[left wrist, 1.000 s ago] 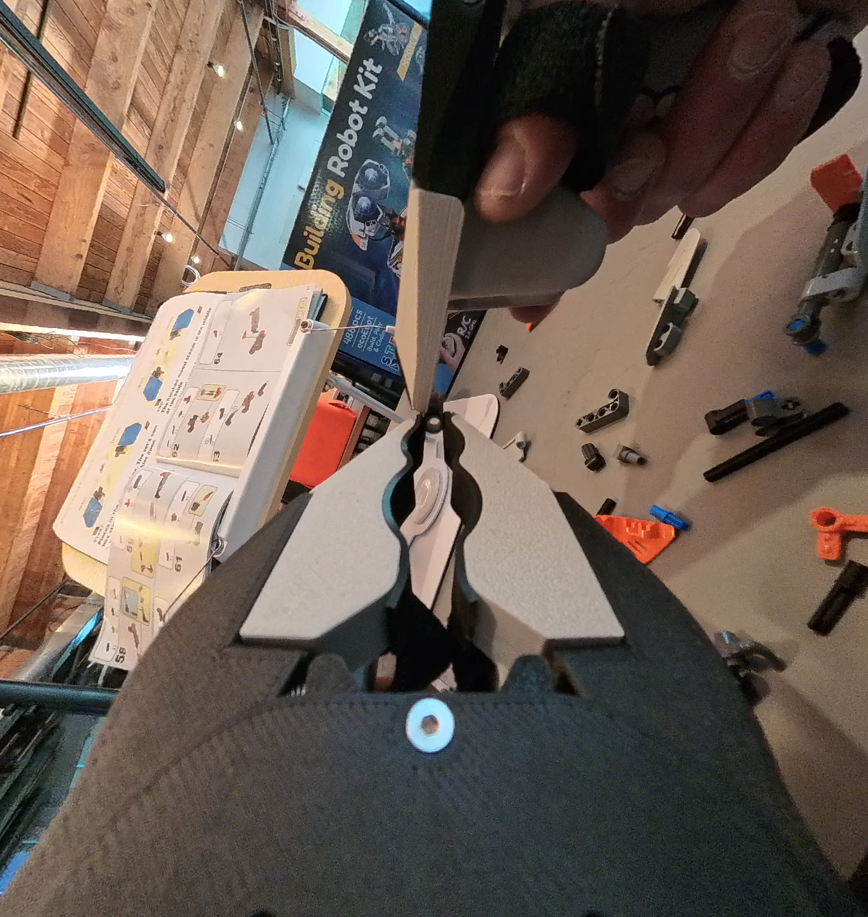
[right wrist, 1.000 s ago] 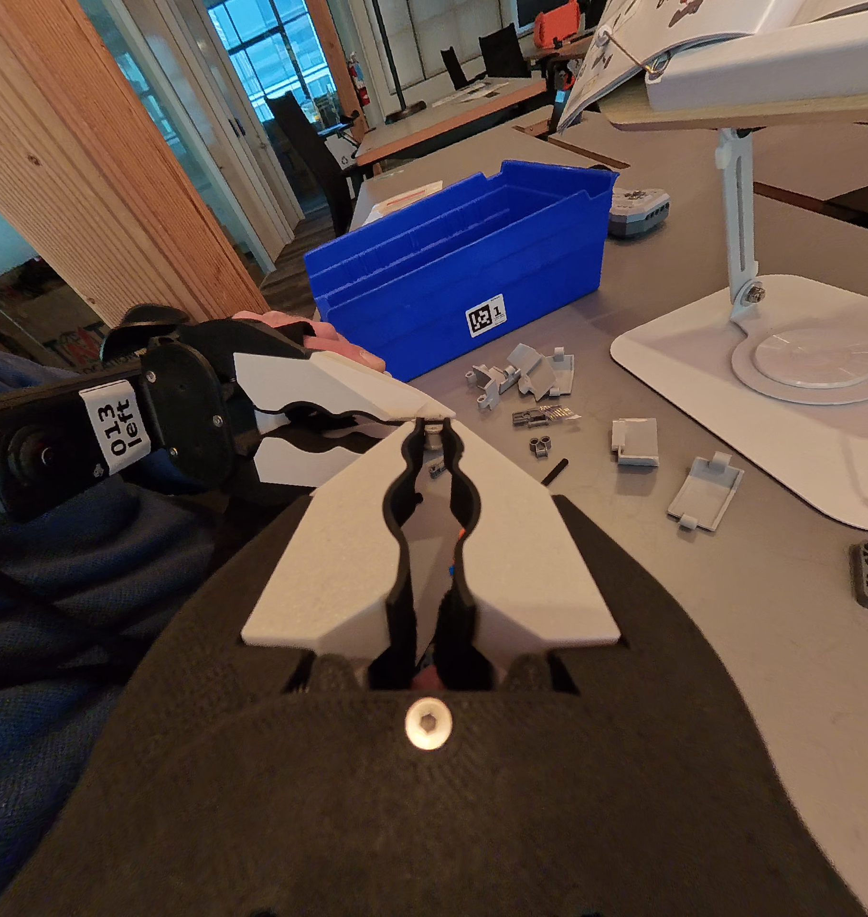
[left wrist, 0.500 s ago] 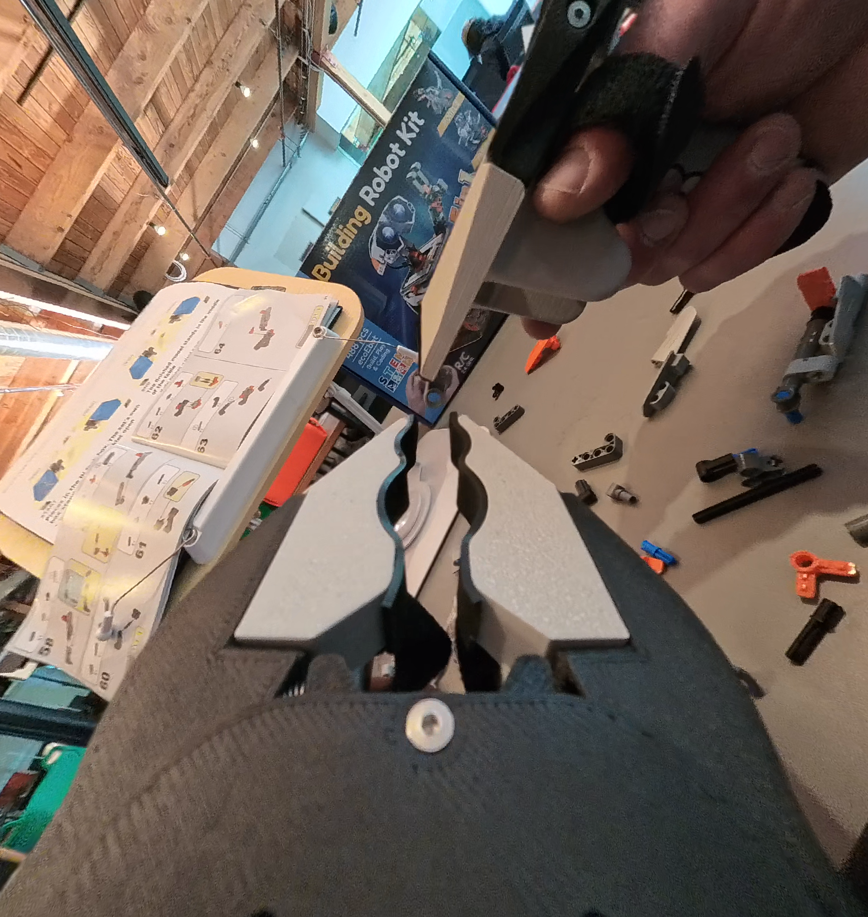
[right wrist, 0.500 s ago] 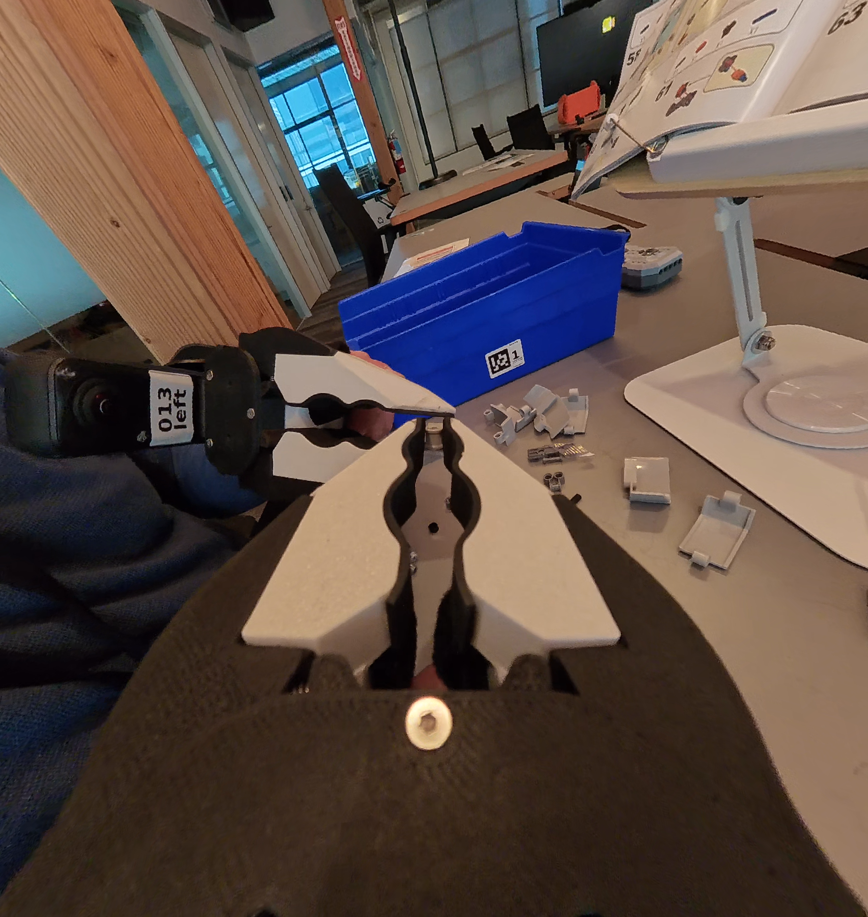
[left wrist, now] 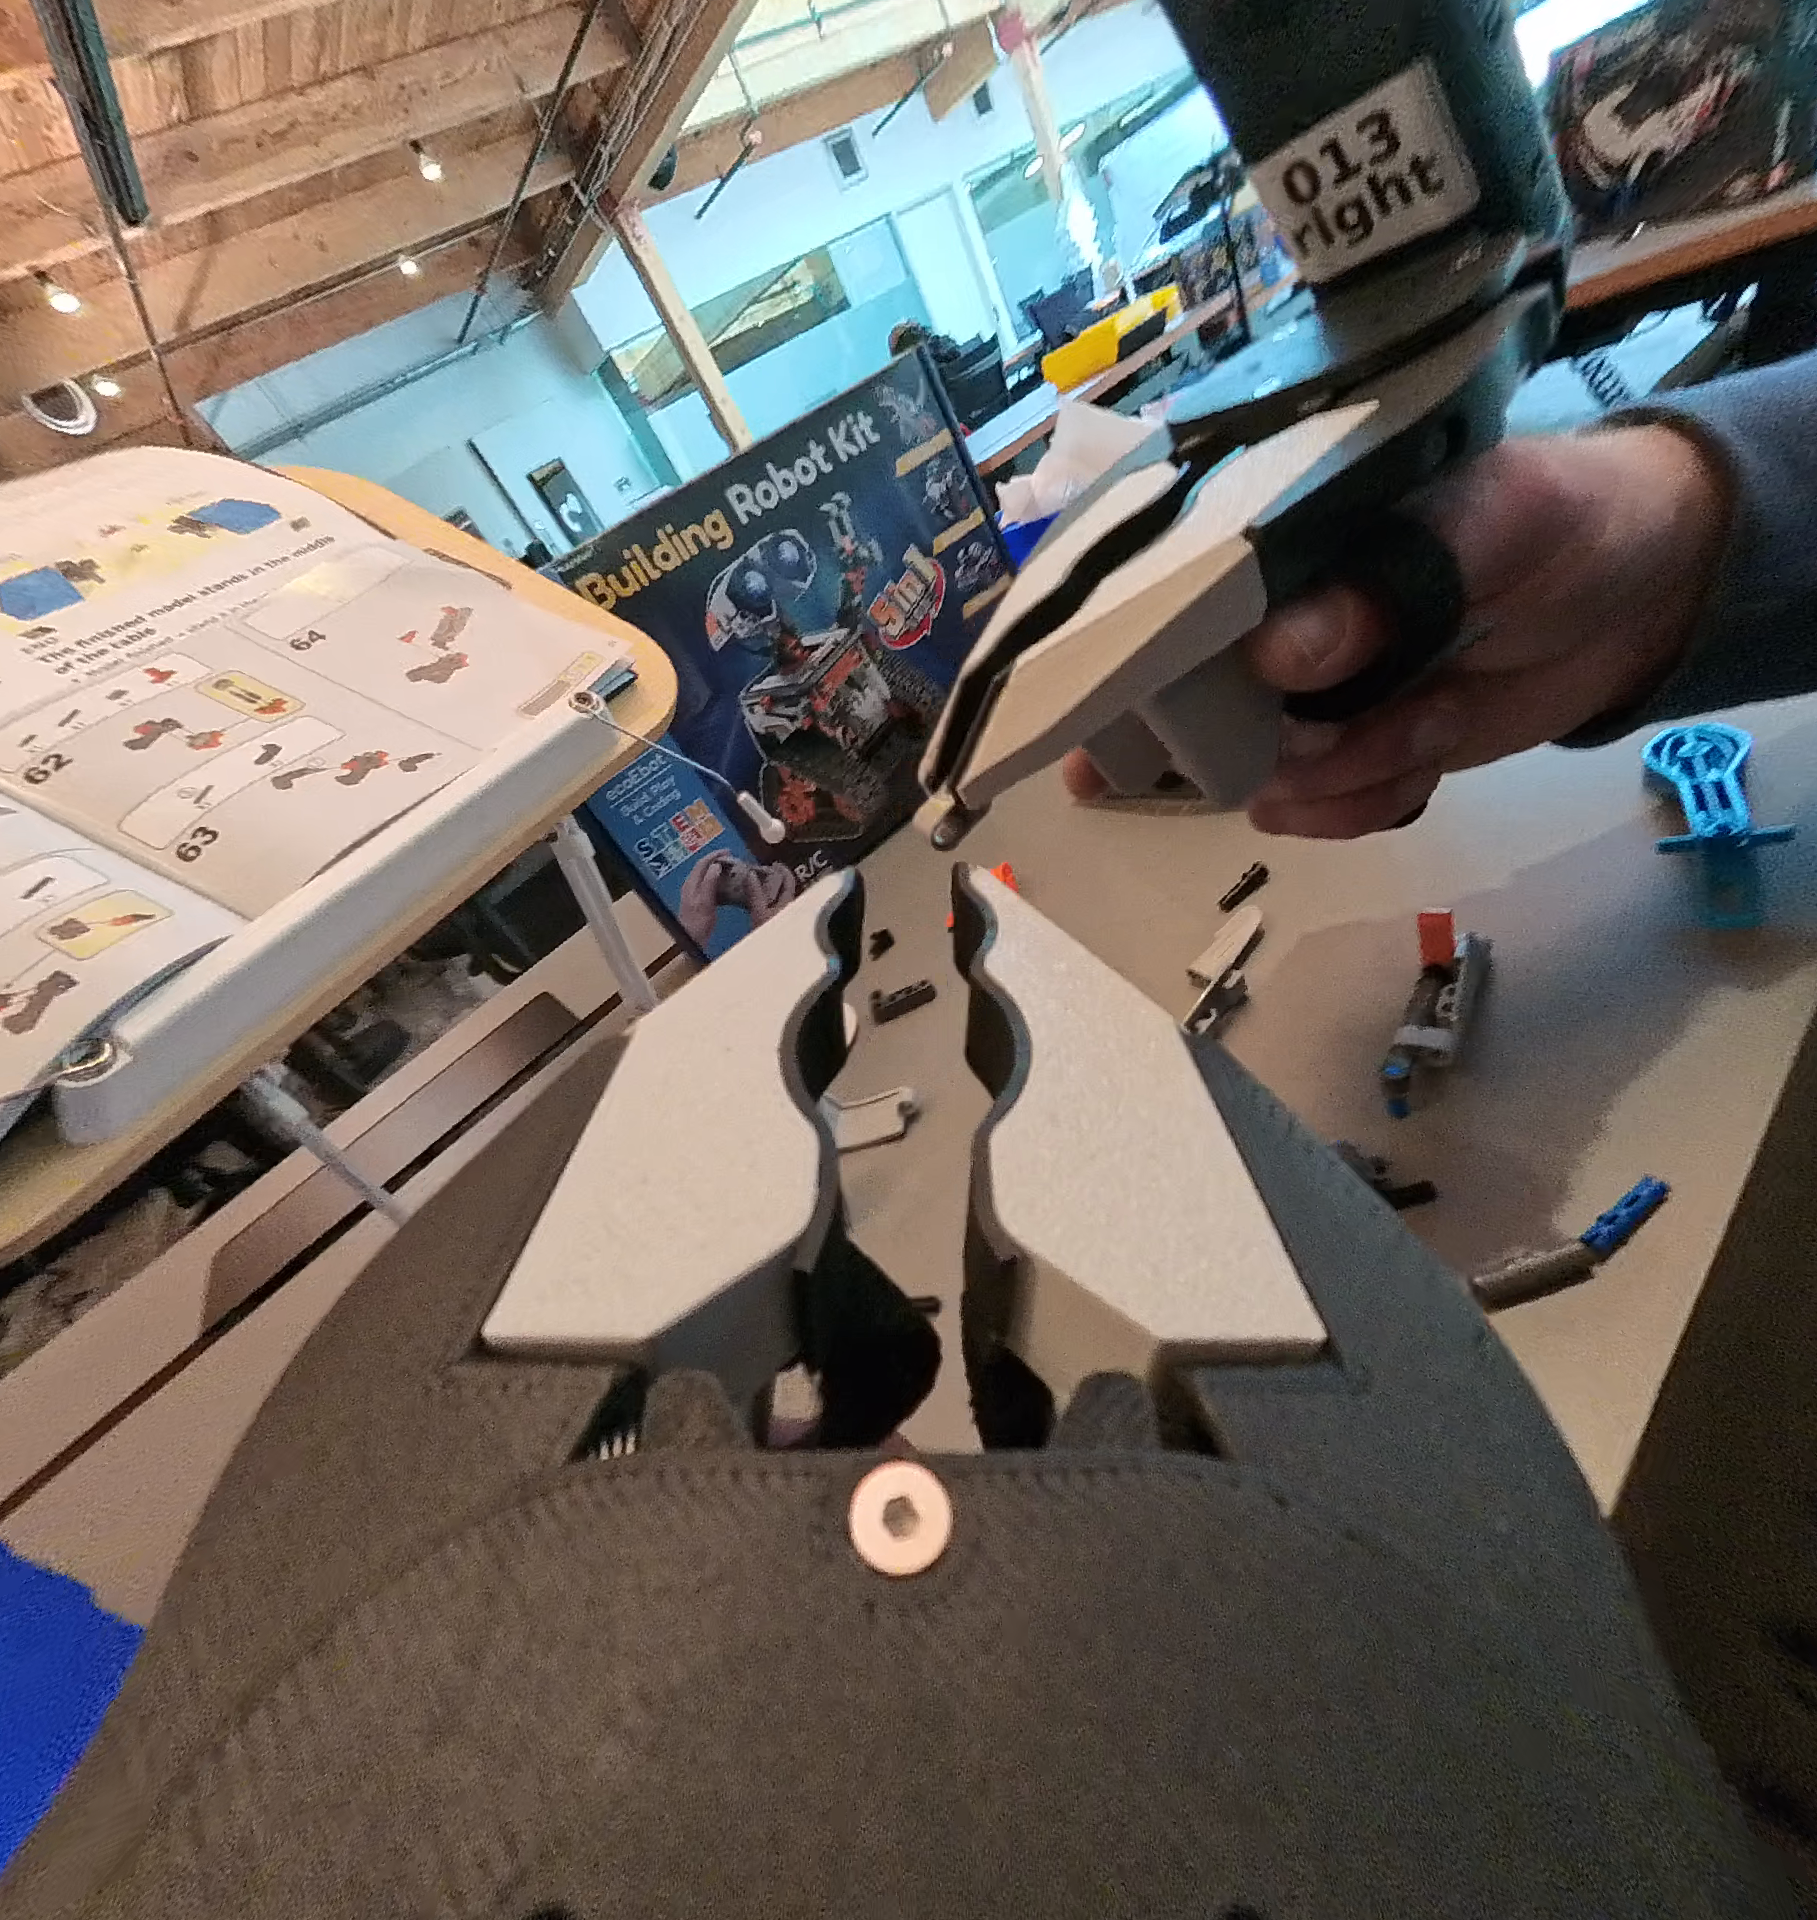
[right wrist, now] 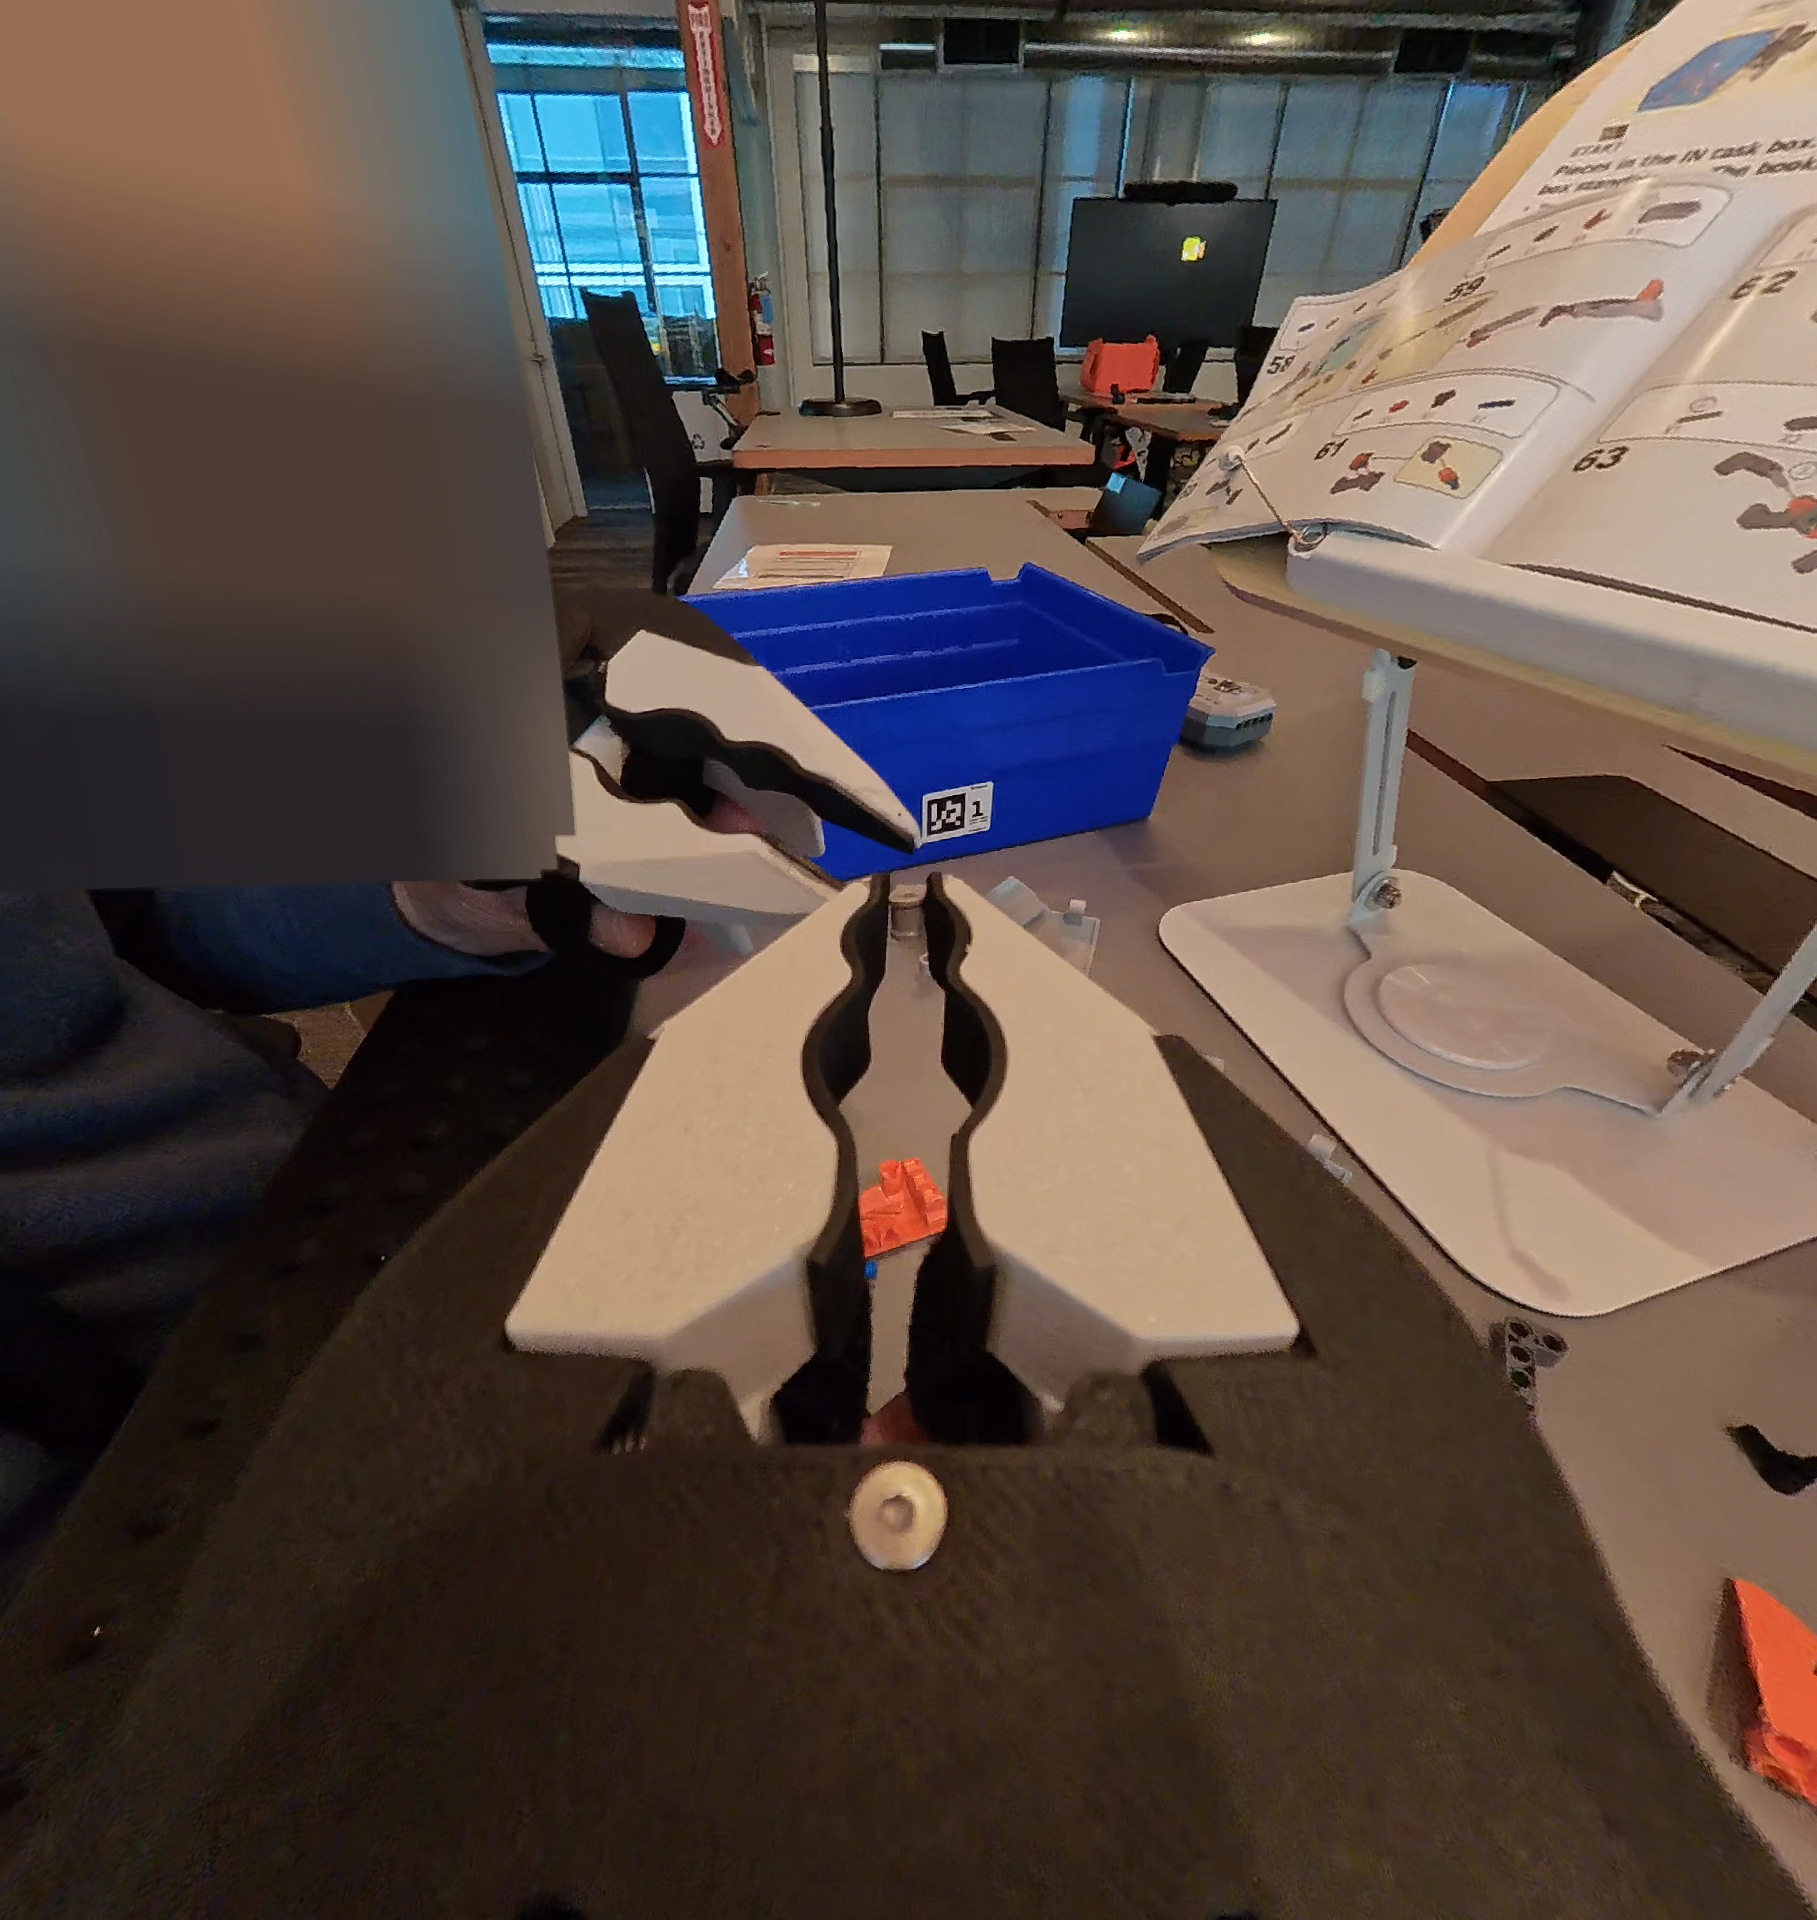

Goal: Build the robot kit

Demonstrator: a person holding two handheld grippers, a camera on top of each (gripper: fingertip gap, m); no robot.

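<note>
My right gripper [right wrist: 906, 891] is shut on a small grey pin [right wrist: 906, 921] pinched at its fingertips. In the left wrist view it [left wrist: 943, 805] comes in from the upper right in a person's hand, with the pin [left wrist: 951, 828] at its tip. My left gripper [left wrist: 904, 894] is open and empty, its tips just below and short of the pin. In the right wrist view the left gripper [right wrist: 888, 826] hangs to the left of the pin, in front of the blue bin [right wrist: 987, 707], and does not touch the pin.
An open instruction booklet [left wrist: 208, 727] rests on a white stand [right wrist: 1506, 1143]. A kit box [left wrist: 810, 644] stands behind. Loose parts lie on the grey table [left wrist: 1558, 935]: an orange piece [right wrist: 899, 1205], an orange panel [right wrist: 1787, 1704], a blue part [left wrist: 1704, 800], a grey-and-orange assembly [left wrist: 1434, 997]. From the left gripper's tips to the orange piece [right wrist: 899, 1205] is close to 12 cm.
Both grippers' tips met at the small grey pin before. The left gripper has opened and drawn away from it. The right gripper keeps the pin. Both views have tilted level.
</note>
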